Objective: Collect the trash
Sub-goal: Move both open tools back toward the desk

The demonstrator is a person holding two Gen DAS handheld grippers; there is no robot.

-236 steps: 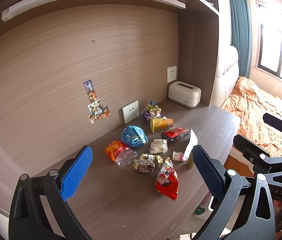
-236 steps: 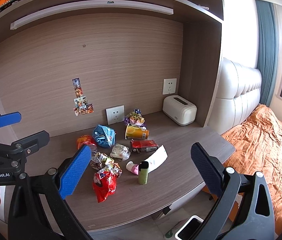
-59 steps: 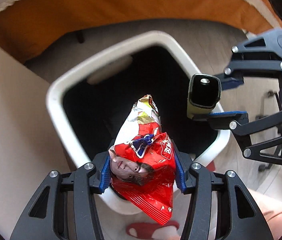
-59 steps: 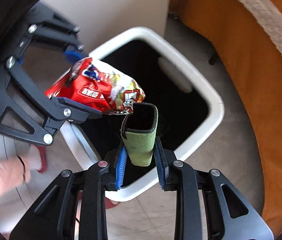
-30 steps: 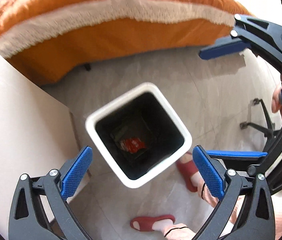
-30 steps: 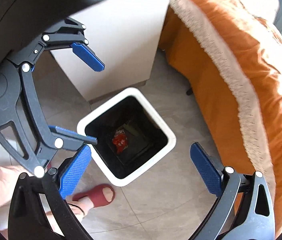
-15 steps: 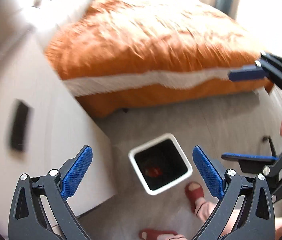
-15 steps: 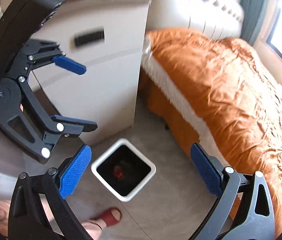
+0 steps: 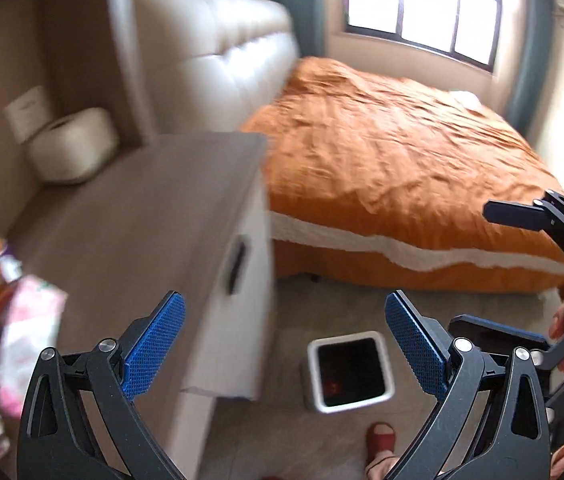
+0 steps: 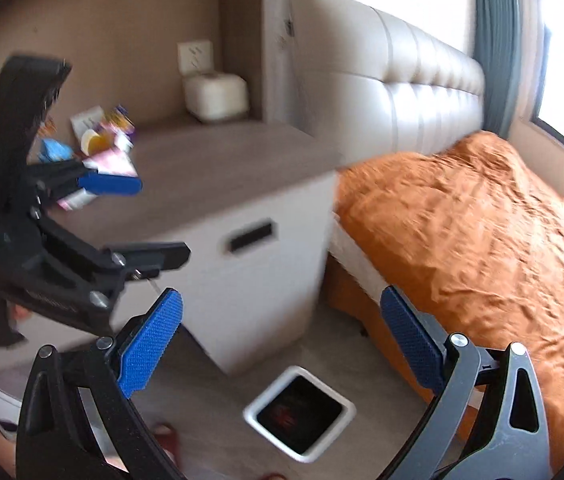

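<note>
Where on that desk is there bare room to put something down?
The desk is bare from the white box at the back wall out to the corner nearest the orange bed. The wall end is crowded with a blurred pile of wrappers. Both the left gripper and right gripper are open and empty.

Left gripper (image 9: 282,340) spread wide, empty, blue pads (image 9: 153,344) apart. Below, between them, white bin (image 9: 349,376) on the floor with something red inside. Blurred desk (image 9: 141,216) on the left, wrappers (image 9: 9,320) heaped at its near-left edge, white box (image 9: 73,156) at the back. Orange bed (image 9: 402,168) beyond. Right gripper (image 9: 522,272) at the right edge, also splayed. Red slipper (image 9: 380,440) near the bin.
</note>
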